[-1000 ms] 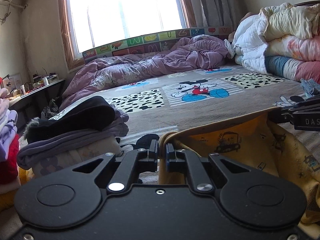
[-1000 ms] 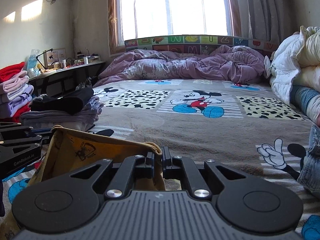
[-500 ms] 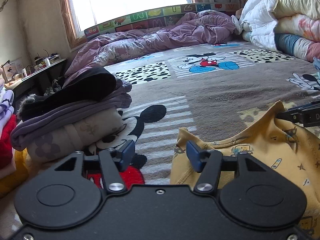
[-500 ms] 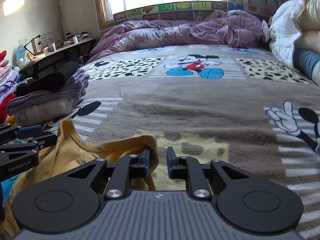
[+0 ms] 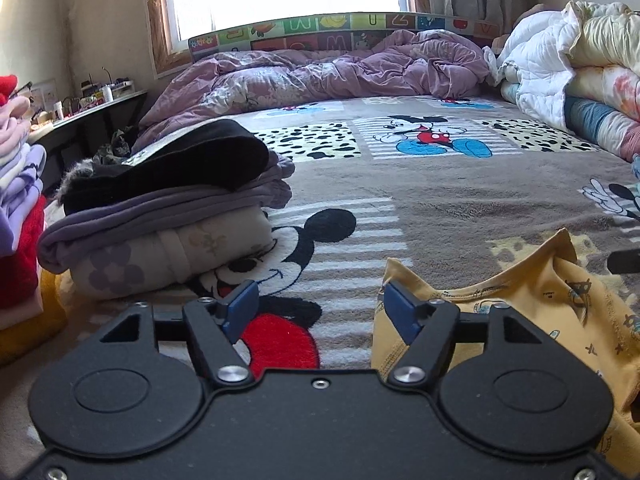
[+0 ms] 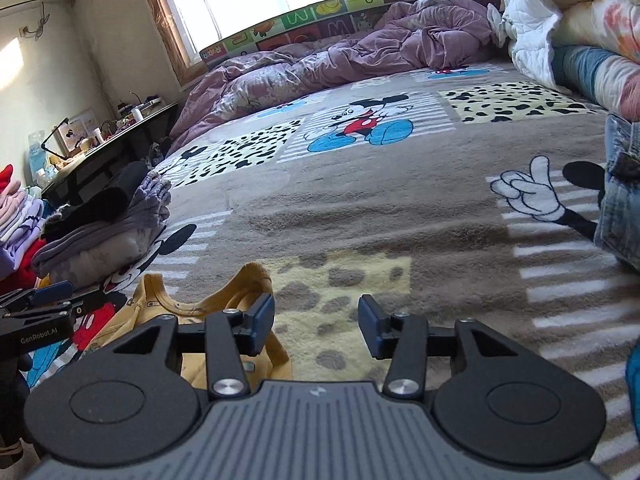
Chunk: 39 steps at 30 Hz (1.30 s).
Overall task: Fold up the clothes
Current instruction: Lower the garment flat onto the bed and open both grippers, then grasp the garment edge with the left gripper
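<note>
A small yellow printed garment [image 5: 532, 300] lies crumpled on the cartoon-mouse blanket [image 5: 440, 200]. In the left wrist view my left gripper [image 5: 318, 306] has its jaws opening, blue pads wide apart, only blanket between them; the garment's edge sits against the right pad's outer side. In the right wrist view the same yellow garment [image 6: 224, 304] lies at lower left beside the left pad of my right gripper [image 6: 316, 322], whose jaws are also opening with bare blanket between them. The left gripper [image 6: 52, 300] shows at that view's left edge.
A stack of folded clothes [image 5: 160, 216] topped by a black item sits left on the bed. More folded piles [image 5: 16, 208] stand at the far left. A purple duvet [image 5: 320, 76] lies at the head, rolled quilts [image 5: 580, 80] at right, denim [image 6: 620, 200] nearby.
Both grippers were shut on the yellow garment's raised edge; both opened and let it go. The garment dropped onto the blanket, and both hands moved lower and tilted downward.
</note>
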{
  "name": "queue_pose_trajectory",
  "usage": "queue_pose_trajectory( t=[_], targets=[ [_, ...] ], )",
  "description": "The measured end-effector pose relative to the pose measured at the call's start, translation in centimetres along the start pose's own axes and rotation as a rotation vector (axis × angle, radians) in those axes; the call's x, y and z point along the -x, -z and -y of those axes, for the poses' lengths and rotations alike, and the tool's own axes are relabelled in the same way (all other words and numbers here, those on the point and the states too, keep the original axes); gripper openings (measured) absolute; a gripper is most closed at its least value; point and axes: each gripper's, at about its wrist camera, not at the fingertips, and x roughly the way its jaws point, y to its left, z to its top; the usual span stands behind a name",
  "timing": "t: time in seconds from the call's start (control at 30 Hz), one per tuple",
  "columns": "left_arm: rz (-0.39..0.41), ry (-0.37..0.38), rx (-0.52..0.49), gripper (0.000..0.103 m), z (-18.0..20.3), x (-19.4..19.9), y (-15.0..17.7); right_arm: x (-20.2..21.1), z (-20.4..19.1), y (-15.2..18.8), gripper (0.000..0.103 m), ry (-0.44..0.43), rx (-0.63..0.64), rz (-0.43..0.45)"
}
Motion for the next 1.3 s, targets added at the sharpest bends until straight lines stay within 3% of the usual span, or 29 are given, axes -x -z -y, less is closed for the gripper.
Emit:
queue_pose_trajectory(
  t=[0.13,0.27,0.4,0.6,0.73,1.0,1.3],
  targets=[
    [-0.042,0.014,0.055,0.070,-0.6,-0.1,0.2,2.5,0.3,1.8,0.049,0.017,-0.028,-0.017],
    [-0.079,0.081,0.185,0.081,-1.9,-0.1,0.2,6.2,-0.4,3.5,0.049,0.040,-0.048,0.020],
    [-0.108,0.152,0.311,0.081,-2.9,0.1,0.3,11.0,-3.3,6.2,0.049,-0.026,-0.043,0.069],
    [-0.111,0.183,0.378,0.081,-3.4,2.3,0.5,16.3,-8.8,12.5,0.049,-0.035,0.058,0.058],
    [-0.120,0.195,0.402,0.081,-3.6,4.6,1.7,18.1,-10.0,16.1,0.049,-0.015,0.052,0.006],
    [-0.052,0.094,0.215,0.081,-2.0,10.7,3.4,21.4,-10.5,18.2,0.049,-0.054,0.027,0.025],
    [0.064,0.063,-0.021,0.081,0.7,18.4,7.2,19.4,-8.3,20.1,0.048,-0.221,-0.241,-0.032]
  ],
)
